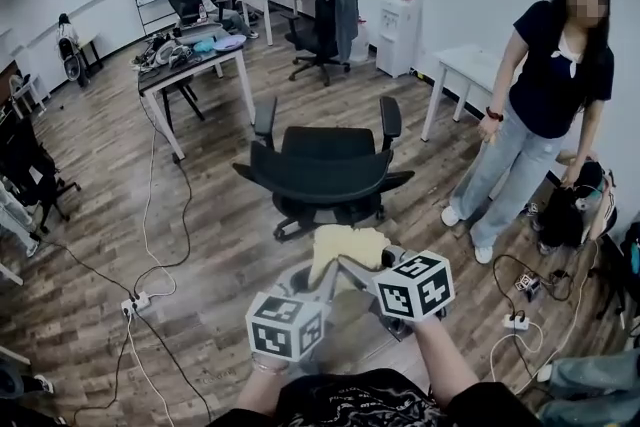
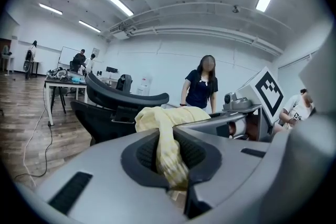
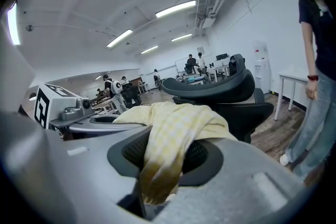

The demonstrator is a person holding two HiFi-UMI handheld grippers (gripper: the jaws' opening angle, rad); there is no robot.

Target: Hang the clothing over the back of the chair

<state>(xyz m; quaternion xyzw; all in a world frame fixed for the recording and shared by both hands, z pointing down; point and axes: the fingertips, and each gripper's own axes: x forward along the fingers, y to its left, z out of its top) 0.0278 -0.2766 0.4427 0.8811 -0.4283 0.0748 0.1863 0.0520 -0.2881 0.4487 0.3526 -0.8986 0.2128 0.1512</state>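
Observation:
A pale yellow checked garment [image 1: 345, 249] hangs bunched between my two grippers, just in front of the black office chair [image 1: 322, 167], whose curved backrest [image 1: 318, 181] faces me. My left gripper [image 1: 322, 283] is shut on one part of the garment [image 2: 167, 144]; the cloth runs down between its jaws. My right gripper [image 1: 358, 267] is shut on another part of the garment [image 3: 170, 139], which drapes over its jaws. Both gripper views show the chair backrest [image 2: 123, 93] [image 3: 207, 87] close ahead, slightly higher than the cloth.
A person [image 1: 540, 105] stands to the right of the chair by a white table [image 1: 462, 67]. A cluttered desk [image 1: 190, 65] stands left behind the chair. Cables and power strips [image 1: 136, 303] [image 1: 515, 321] lie on the wooden floor. Further chairs and people are at the back.

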